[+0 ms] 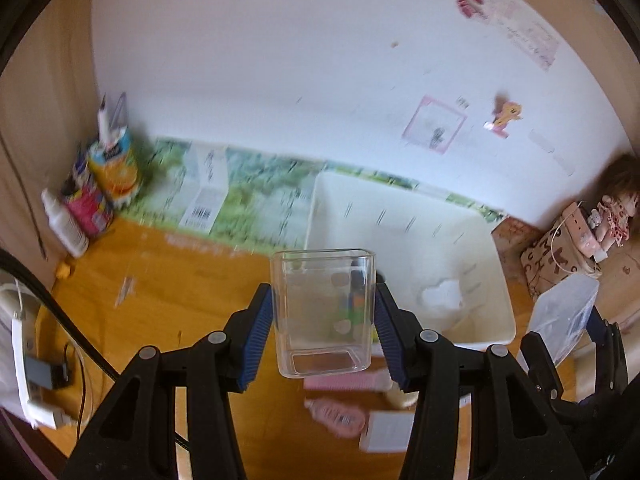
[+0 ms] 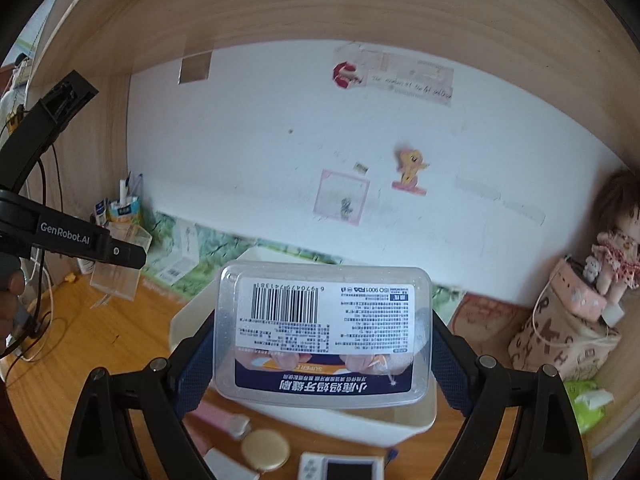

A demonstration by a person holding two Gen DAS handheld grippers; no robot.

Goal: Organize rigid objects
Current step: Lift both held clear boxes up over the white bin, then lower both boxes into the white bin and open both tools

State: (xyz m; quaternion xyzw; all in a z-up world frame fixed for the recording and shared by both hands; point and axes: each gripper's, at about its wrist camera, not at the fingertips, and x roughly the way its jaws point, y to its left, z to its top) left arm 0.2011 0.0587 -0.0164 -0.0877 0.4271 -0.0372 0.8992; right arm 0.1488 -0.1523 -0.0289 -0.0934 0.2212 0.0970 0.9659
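Note:
My left gripper (image 1: 323, 320) is shut on a clear square plastic cup (image 1: 323, 312), held above the wooden desk just left of a white storage bin (image 1: 404, 216). My right gripper (image 2: 320, 356) is shut on a clear flat plastic box (image 2: 324, 332) with a barcode label, held above the same white bin (image 2: 348, 420). The left gripper with its cup shows in the right wrist view (image 2: 120, 256); the right gripper with its box shows at the right of the left wrist view (image 1: 568, 320).
On the desk near me lie a pink bottle (image 1: 336, 416), a white card (image 1: 388, 432), a gold round compact (image 2: 265, 455) and a small white device (image 2: 342, 468). Colourful cans (image 1: 108, 184) stand back left. A doll (image 2: 616, 240) and patterned bag (image 2: 560, 336) sit right.

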